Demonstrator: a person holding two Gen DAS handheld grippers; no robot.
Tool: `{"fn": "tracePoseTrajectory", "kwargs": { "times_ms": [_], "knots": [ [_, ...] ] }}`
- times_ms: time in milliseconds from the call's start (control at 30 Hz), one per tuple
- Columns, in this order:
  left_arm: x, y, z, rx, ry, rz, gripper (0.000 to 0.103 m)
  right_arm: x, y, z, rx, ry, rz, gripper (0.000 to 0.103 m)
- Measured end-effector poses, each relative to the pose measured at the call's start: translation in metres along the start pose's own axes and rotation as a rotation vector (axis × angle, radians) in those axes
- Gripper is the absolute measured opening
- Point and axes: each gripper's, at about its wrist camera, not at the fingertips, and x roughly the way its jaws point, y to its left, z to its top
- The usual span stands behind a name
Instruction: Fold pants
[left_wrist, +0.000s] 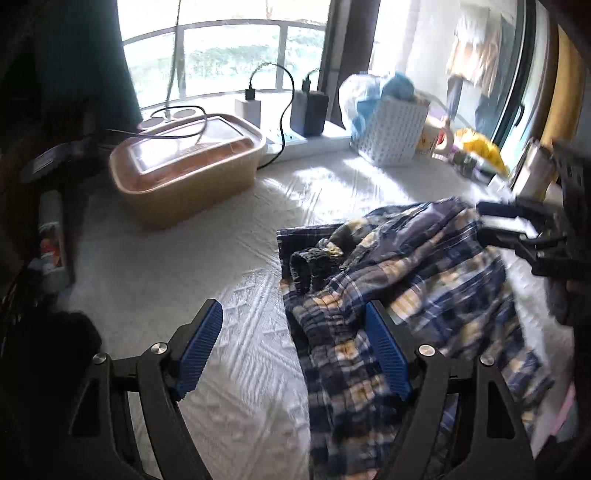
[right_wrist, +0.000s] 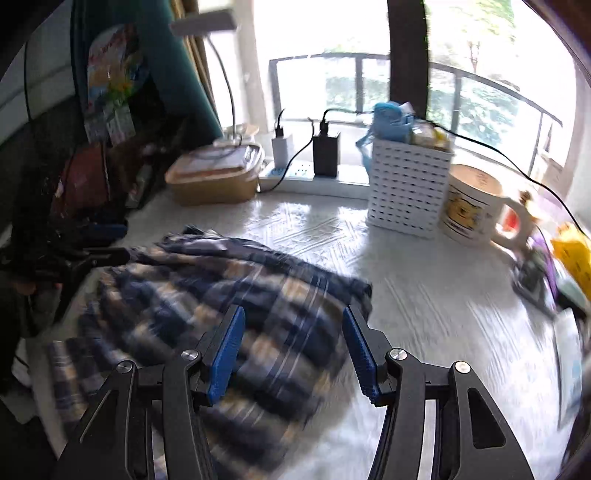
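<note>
The plaid pants (left_wrist: 417, 266), blue and cream, lie crumpled on the white textured table (left_wrist: 192, 266), with the gathered waistband bunched at their near left. My left gripper (left_wrist: 293, 308) hovers open over the pants' left edge, with nothing pressed between its blue pads. The right gripper (left_wrist: 493, 223) shows at the right of the left wrist view, above the far end of the cloth. In the right wrist view the pants (right_wrist: 207, 295) spread out blurred under my right gripper (right_wrist: 293, 314), which stands open above their right part.
Along the window sill stand a tan lidded box (left_wrist: 184, 166), a power strip with two chargers (right_wrist: 317, 151) and a white perforated basket (right_wrist: 406, 188). A large mug (right_wrist: 472, 206) and yellow clutter (right_wrist: 572, 254) stand at the right. A black cable (right_wrist: 517, 162) crosses there.
</note>
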Motion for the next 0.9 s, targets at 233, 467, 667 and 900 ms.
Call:
{"fn": "tracePoseTrajectory", "kwargs": {
  "times_ms": [233,467,667,900],
  "knots": [
    [0.03,0.008,0.012,-0.016,0.041,-0.049,0.039,0.043,-0.01,0.01,-0.085,0.069,-0.049,0.057],
    [0.036,0.012,0.013,-0.055,0.034,-0.033,0.04,0.08,-0.029,0.013,-0.004,0.118,-0.031,0.051],
    [0.034,0.014,0.009,-0.067,0.016,-0.017,0.043,0.086,-0.035,0.019,0.035,0.13,-0.044,0.051],
    [0.038,0.011,0.015,-0.059,0.021,0.006,0.043,0.09,-0.035,0.024,0.073,0.131,-0.079,0.057]
  ]
}}
